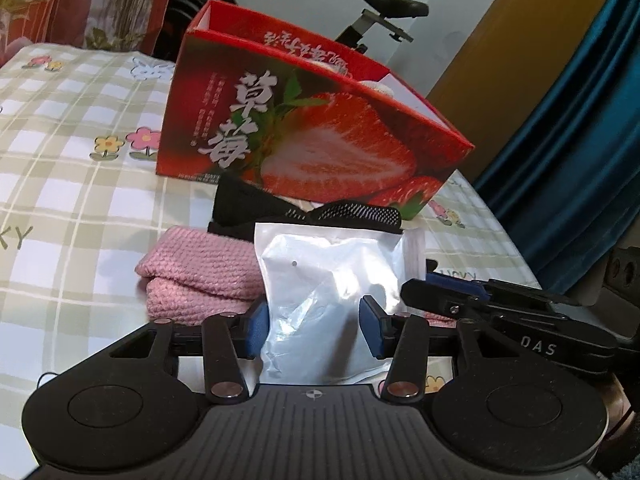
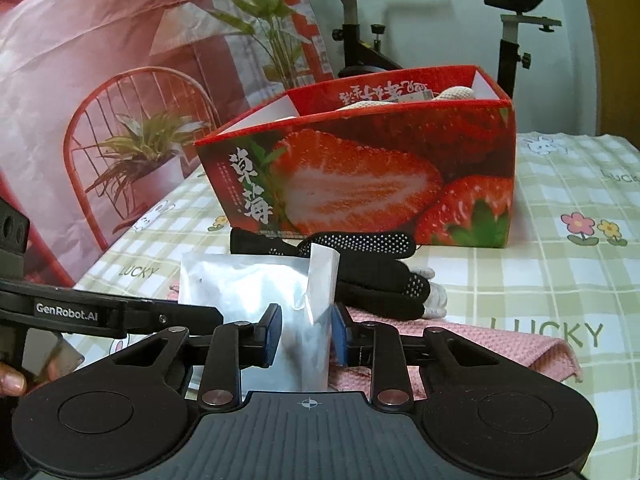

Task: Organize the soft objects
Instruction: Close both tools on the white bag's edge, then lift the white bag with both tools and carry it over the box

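1. Both claws meet on one silvery pouch (image 1: pixel 320 300), which stands upright on the bed (image 1: pixel 72 200), propped over a folded pink knit cloth (image 1: pixel 196 276).
2. Left claw (image 1: pixel 316 326): medium gap, blue pads at either side of the pouch's lower half. They look to touch its edges, so I judge it's holding the pouch, lightly.
3. Right claw (image 2: pixel 306 332): narrow, pads closed in on a folded-up flap of the same pouch (image 2: pixel 256 300). No earlier view, so I only say it pinches now.
4. Key relation: the strawberry box (image 1: pixel 312 128) sits straight ahead of both claws & higher than the pouch, w/ black dotted gloves (image 2: pixel 360 248) lying between. Pouch's long axis runs up-down; the box's opening faces up, so the pouch prob. needs lifting over the near wall.
5. Neither hand is clearly nearer to the box; both grip the same item from opposite sides.
6. Right view only: inside of the box (image 2: pixel 400 120), already w/ pale knit things in it, plus a white glove tip beside the black ones.
7. Left view only: how the pink cloth folds double at the pouch's left.
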Tool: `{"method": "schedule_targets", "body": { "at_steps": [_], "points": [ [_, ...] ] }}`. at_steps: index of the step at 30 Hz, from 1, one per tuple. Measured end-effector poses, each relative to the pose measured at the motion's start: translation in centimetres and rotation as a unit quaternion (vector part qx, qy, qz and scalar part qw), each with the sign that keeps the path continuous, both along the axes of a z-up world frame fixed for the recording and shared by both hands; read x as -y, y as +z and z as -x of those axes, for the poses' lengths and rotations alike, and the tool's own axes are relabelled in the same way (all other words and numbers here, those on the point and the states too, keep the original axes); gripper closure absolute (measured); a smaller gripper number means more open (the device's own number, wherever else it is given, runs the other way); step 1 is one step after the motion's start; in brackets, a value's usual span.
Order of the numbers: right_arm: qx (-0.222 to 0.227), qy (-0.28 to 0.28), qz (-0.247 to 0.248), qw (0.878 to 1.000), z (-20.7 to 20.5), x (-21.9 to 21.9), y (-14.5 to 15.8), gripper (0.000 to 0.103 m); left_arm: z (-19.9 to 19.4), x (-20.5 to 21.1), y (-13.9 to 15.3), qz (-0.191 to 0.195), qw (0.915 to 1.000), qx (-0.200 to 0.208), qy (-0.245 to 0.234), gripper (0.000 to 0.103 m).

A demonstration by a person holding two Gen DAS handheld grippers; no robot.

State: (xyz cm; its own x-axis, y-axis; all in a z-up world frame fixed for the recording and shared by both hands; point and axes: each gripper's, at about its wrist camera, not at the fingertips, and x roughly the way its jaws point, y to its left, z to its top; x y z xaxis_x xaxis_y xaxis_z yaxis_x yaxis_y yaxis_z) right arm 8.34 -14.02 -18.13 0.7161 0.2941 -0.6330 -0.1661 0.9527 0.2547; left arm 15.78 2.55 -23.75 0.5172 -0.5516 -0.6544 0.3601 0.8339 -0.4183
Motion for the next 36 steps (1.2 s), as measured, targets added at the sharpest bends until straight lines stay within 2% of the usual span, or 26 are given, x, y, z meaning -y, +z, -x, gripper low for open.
{"method": "schedule_targets", "body": {
  "at_steps": [2, 7, 12, 20, 24, 30, 36],
  "points": [
    [-0.003, -0.003, 0.002, 1.0, 0.0, 0.1, -0.2, 0.079, 0.1, -0.1, -0.3, 0.002, 1.0, -0.008, 0.001, 0.058],
    [-0.01, -0.009, 0.001, 1.0, 0.2, 0.3, -0.6, 0.082, 0.1, -0.1, -1.0, 0.003, 0.9998, -0.019, 0.002, 0.058],
    [-0.015, -0.019, -0.002, 1.0, 0.4, 0.7, -1.0, 0.095, 0.4, -0.1, -1.1, 0.005, 0.9998, -0.019, 0.002, 0.058],
    [-0.008, -0.032, -0.003, 0.999, 0.4, 1.2, -0.8, 0.098, 0.4, -0.4, -1.3, 0.011, 0.9997, -0.019, 0.008, 0.076],
    [-0.003, -0.034, -0.007, 0.999, 0.5, 1.3, -0.5, 0.099, 0.6, -0.6, -0.9, 0.019, 0.9997, -0.015, 0.01, 0.077],
    [0.026, -0.036, -0.02, 0.999, 0.6, 1.7, 1.6, 0.099, 0.6, -1.1, 1.3, 0.037, 0.9992, 0.008, 0.007, 0.077],
    [0.067, -0.032, -0.027, 0.997, -1.1, 2.2, 5.4, 0.098, -1.1, -1.2, 6.0, 0.048, 0.9976, 0.05, 0.002, 0.077]
  ]
}}
